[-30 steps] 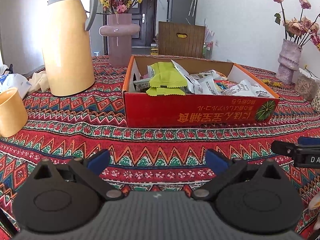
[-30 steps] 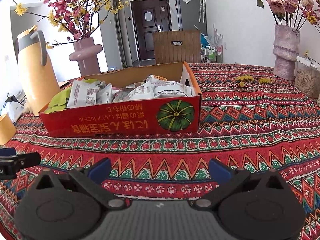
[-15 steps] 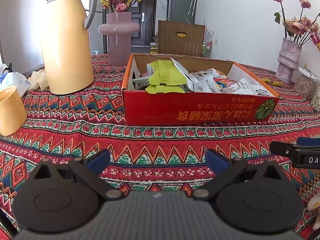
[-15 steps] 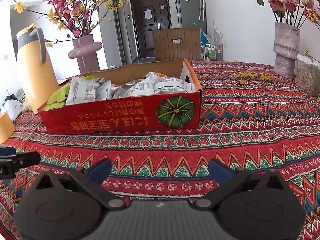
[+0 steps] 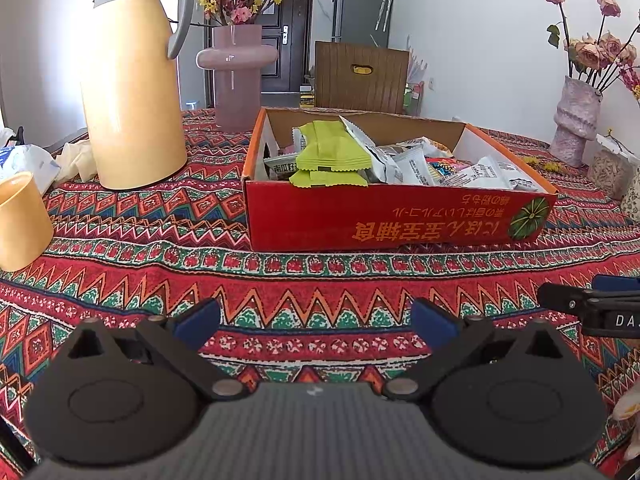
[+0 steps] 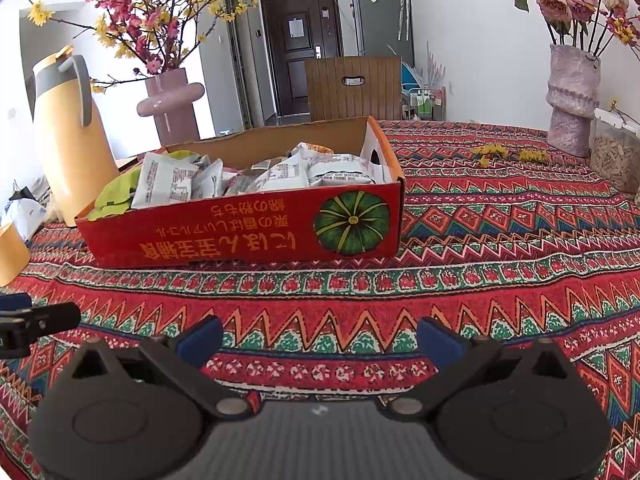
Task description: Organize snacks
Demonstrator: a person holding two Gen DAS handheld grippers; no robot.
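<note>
Both the left hand-held gripper (image 5: pixel 315 322) and right hand-held gripper (image 6: pixel 320 342) hang wide and empty, having drawn back slightly from the red cardboard snack box (image 5: pixel 384 220) at twelve o'clock on the counter (image 5: pixel 160 272); the packets are all inside it, so organizing looks done.

My left claw (image 5: pixel 316 320) and right claw (image 6: pixel 320 338): matt black plastic bodies, blue pads (image 5: pixel 198 318) that look rubbery. Tablecloth (image 5: pixel 280 280): woven cloth, printed, matt. Box (image 5: pixel 396 218): cardboard, red print outside with a slight sheen, raw brown inside. Snack packets (image 5: pixel 404 164): glossy crinkled foil or plastic film; green ones (image 5: pixel 330 152) duller. Jug (image 5: pixel 132 96): smooth, satin yellow, grey plastic handle. Pink vase (image 5: pixel 236 76): smooth, glossy. Far vase (image 6: pixel 572 96): rough, grainy.
</note>
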